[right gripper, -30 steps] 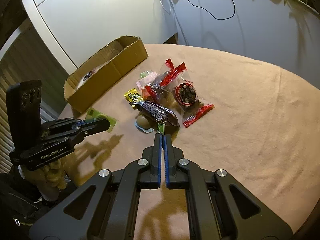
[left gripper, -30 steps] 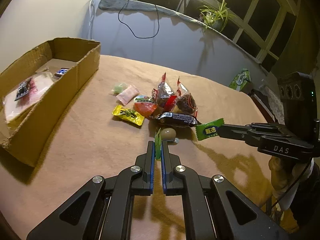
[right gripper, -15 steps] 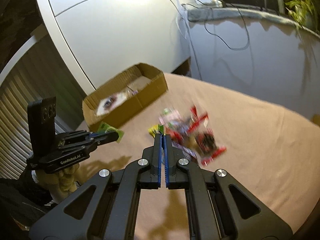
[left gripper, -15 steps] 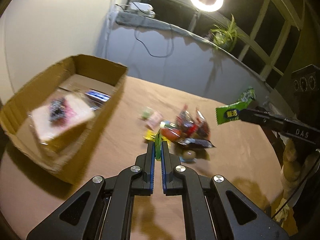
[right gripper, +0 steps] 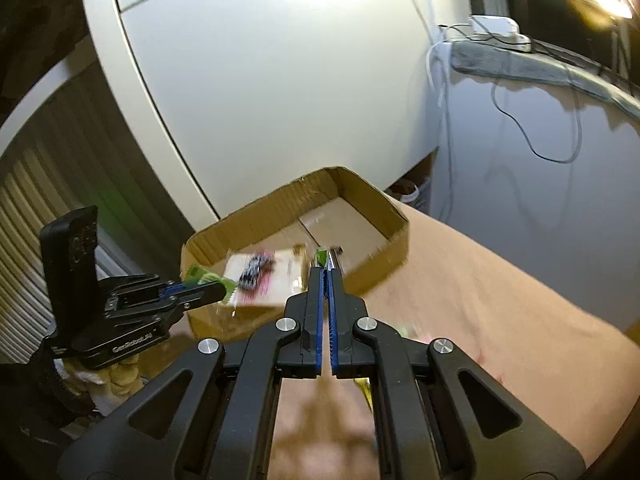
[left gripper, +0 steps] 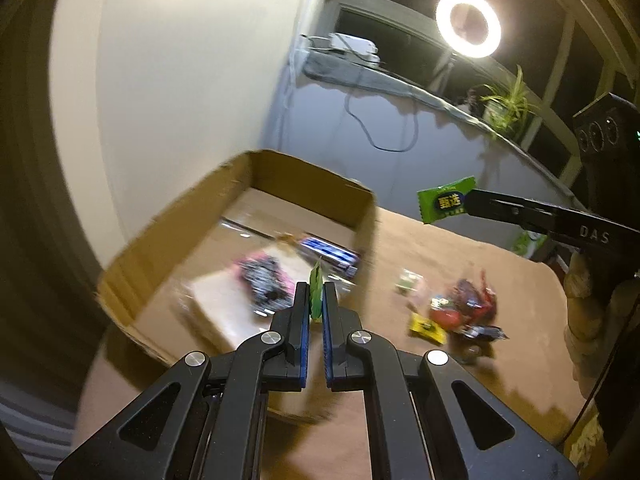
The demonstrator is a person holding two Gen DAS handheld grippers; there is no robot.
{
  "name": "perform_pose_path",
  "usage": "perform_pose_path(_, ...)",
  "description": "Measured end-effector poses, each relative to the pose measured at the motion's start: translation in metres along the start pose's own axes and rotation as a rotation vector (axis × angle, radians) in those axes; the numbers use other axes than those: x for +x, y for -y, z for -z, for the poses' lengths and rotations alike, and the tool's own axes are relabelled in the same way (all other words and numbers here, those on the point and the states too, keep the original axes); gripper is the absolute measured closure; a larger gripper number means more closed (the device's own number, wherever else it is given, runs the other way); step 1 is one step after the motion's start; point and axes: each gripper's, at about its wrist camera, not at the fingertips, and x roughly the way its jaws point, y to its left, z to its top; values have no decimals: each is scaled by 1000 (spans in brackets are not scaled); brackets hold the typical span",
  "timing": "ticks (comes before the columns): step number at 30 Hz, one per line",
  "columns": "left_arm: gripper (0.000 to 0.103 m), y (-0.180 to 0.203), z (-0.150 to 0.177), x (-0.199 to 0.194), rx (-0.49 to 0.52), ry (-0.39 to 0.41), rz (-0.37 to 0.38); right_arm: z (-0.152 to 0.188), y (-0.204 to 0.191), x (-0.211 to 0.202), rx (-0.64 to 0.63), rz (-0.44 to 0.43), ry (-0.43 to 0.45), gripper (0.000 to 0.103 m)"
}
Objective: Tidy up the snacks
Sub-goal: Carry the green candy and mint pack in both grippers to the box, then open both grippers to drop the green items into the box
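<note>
My left gripper (left gripper: 315,294) is shut on a green snack packet (left gripper: 316,280), held edge-on above the near part of the cardboard box (left gripper: 264,168); it also shows in the right wrist view (right gripper: 218,290) with its packet (right gripper: 200,274). My right gripper (right gripper: 325,270) is shut on a second green packet (right gripper: 321,255), seen flat in the left wrist view (left gripper: 446,199), raised near the box's right wall. The box (right gripper: 372,196) holds a pink-and-black packet (left gripper: 262,278) and a blue bar (left gripper: 332,256).
A pile of loose snacks (left gripper: 464,312) with a yellow packet (left gripper: 426,326) lies on the tan tablecloth (right gripper: 500,300) right of the box. A white wall stands behind the box. A ring light (left gripper: 468,24) and a plant (left gripper: 506,108) are at the back.
Both grippers have lifted and swung left from the snack pile towards the cardboard box, each still holding its green packet. The box now fills the middle of both views.
</note>
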Motion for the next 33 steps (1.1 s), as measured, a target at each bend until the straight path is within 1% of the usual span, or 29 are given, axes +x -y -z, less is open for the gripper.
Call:
perform_pose_path(4, 99, -18, -4, 2, -19, 6, -39, -19, -2, 32, -18, -4, -29, 101)
perform_pose_path(8, 99, -28, -7, 6, -22, 8, -72, -30, -1, 56, -21, -6, -57, 101)
perform_pose_path(15, 99, -36, -7, 8, -15, 12, -112, -34, 0, 95, -33, 11, -114, 101)
perform_pose_path(22, 99, -41, -5, 9, -8, 12, -152, -32, 2, 115, -34, 22, -148, 101)
perform_pose_path(26, 99, -44, -6, 8, -13, 12, -161, -32, 2, 119, -37, 18, -158, 101)
perform_pose_path(27, 98, -44, -6, 8, -14, 11, -163, -32, 1, 119, -36, 18, -158, 101)
perform_pose_path(28, 93, -44, -6, 8, -15, 9, -165, -32, 1, 120, -36, 18, -158, 101)
perform_pose_path(29, 91, -44, -6, 8, -17, 8, -166, -32, 1, 119, -36, 19, -157, 101)
perform_pose_path(32, 88, -43, -7, 8, -19, 10, -165, -33, -1, 119, -45, 23, -155, 101)
perform_pose_path(33, 87, -42, -7, 7, -18, 10, -165, -33, -2, 118, -47, 23, -156, 99)
